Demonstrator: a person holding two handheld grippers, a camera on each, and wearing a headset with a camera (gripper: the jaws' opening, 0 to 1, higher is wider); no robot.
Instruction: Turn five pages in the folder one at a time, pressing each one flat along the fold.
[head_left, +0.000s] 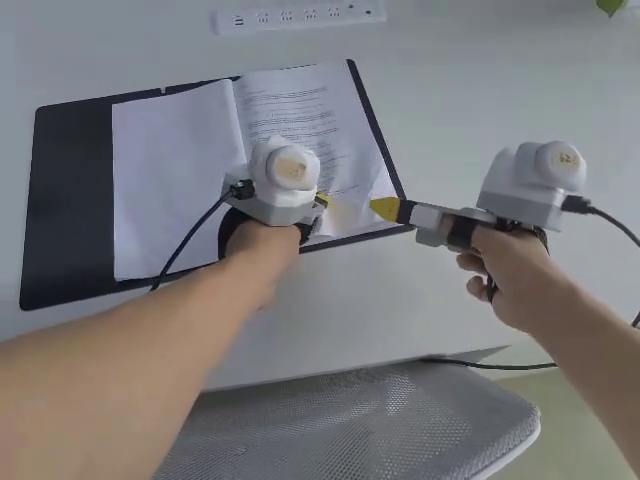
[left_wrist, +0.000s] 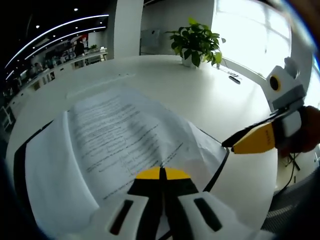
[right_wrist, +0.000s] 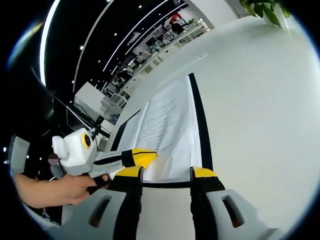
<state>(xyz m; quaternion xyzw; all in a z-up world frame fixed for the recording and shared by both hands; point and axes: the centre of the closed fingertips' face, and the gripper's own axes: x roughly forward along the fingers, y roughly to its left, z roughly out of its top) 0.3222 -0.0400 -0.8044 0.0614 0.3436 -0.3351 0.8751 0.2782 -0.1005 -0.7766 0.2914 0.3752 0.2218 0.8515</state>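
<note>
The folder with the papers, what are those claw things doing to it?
A person holds a gripper in each hand at a white table. The left gripper, jaws shut, sits on the printed page near the bottom edge of the open black folder. The right gripper, jaws open, hovers beside the folder's near right corner and grips nothing.

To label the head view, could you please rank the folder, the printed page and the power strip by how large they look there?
Largest to smallest:
1. folder
2. printed page, which lies inside the folder
3. power strip; it lies farthest from the camera, so its real size may be understated.
</note>
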